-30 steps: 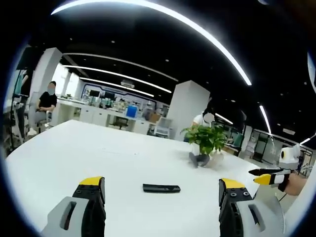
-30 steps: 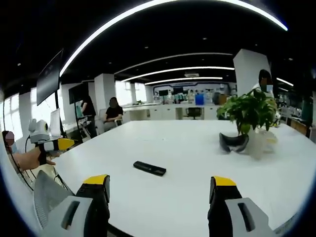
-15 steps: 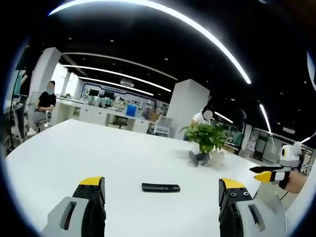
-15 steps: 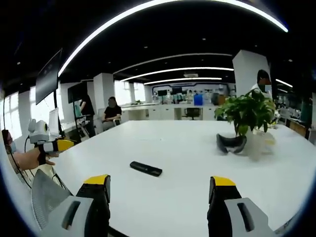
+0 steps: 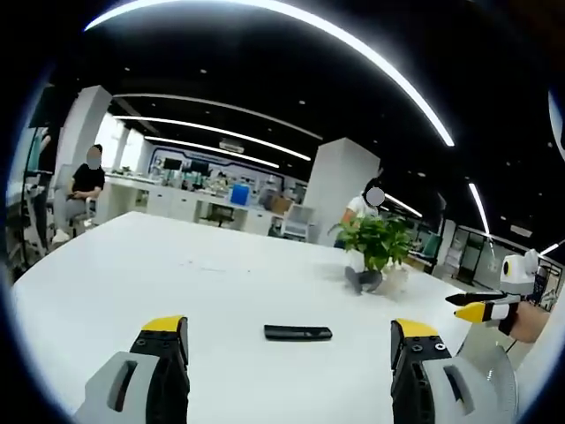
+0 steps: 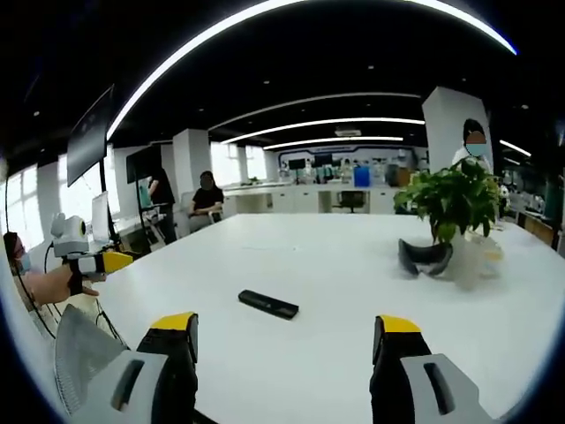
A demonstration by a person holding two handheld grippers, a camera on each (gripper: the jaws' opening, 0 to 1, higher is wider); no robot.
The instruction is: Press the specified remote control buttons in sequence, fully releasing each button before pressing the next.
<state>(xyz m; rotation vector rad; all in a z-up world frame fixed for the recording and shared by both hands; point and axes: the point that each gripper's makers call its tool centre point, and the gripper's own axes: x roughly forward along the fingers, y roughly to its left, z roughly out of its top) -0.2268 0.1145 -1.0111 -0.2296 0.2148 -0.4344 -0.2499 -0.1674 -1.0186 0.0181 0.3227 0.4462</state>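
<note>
A slim black remote control (image 5: 297, 333) lies flat on the white table (image 5: 177, 274), a short way ahead of my left gripper (image 5: 290, 337), whose yellow-tipped jaws stand wide open with nothing between them. The right gripper (image 5: 475, 306) comes in at the far right of that view, held by a hand, its jaws close together. In the right gripper view the remote (image 6: 267, 304) lies ahead and slightly left of my right gripper (image 6: 287, 329), which is open and empty. The left gripper (image 6: 104, 260) appears at the far left there, off the table edge.
A potted green plant (image 6: 450, 201) stands at the back right of the table, with a dark goggle-like object (image 6: 424, 257) in front of it. The same plant (image 5: 378, 245) shows in the left view. People sit and stand by desks behind the table.
Both cameras have shifted slightly, so the remote and plant sit a little further right in both views. The remote has not moved on the table, and both grippers stay open.
</note>
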